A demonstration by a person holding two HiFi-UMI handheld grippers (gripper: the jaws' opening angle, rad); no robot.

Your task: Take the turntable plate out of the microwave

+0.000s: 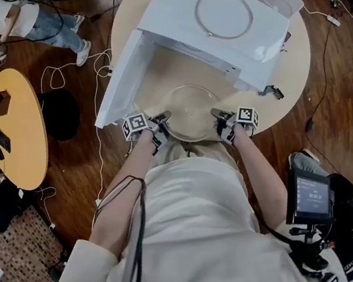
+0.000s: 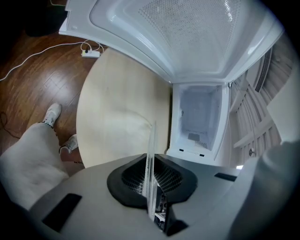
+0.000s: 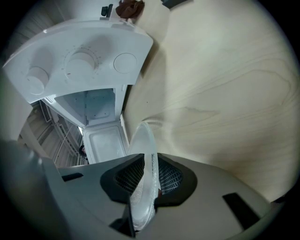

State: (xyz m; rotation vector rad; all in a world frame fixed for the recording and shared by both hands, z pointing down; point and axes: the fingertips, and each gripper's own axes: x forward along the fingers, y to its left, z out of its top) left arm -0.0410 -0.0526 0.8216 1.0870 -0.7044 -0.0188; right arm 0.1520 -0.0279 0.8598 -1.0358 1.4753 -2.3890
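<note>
Right gripper (image 1: 219,116) is easing its jaws apart with the turntable plate (image 1: 190,111) rim between them, while the left gripper (image 1: 161,119) clamps the opposite edge. The plate is low over the table (image 1: 290,73), outside the microwave (image 1: 210,26). I'd want the glass resting flat before either side lets go.

Clear round glass turntable plate (image 1: 190,113), level, outside the open white microwave (image 1: 211,29).

A round table (image 1: 300,54) stands on a wood floor (image 1: 334,116). A yellow table (image 1: 21,124) is at left, a monitor (image 1: 311,197) lower right, and a power strip (image 2: 91,53) on the floor.
</note>
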